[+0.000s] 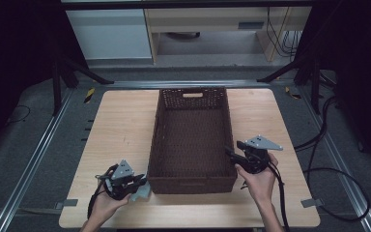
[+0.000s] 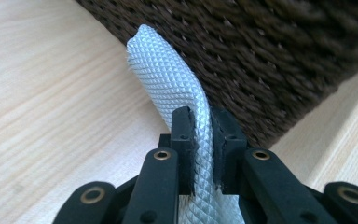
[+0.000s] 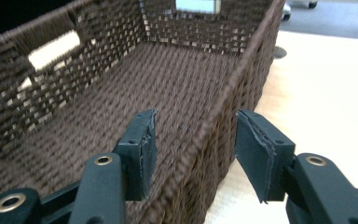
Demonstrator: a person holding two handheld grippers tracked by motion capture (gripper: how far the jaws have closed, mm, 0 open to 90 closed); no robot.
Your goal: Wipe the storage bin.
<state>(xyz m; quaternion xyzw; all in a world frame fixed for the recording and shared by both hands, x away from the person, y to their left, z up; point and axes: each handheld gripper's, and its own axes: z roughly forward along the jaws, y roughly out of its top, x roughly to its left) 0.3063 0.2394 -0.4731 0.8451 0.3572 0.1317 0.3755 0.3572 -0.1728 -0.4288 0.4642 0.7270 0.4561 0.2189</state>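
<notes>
Brown woven basket (image 1: 192,140) stands in the middle of the wooden table (image 1: 121,125), with nothing inside it. At its near left corner the left gripper (image 1: 140,186) has its jaws pressed together on a silver strip (image 2: 168,79) with a diamond pattern; the strip bends upward and its free end is just beside the basket's outer wall. The right gripper (image 1: 229,153) is at the basket's right wall. Its jaws stand apart, one inside and one outside the rim, and the pads do not press on it.
</notes>
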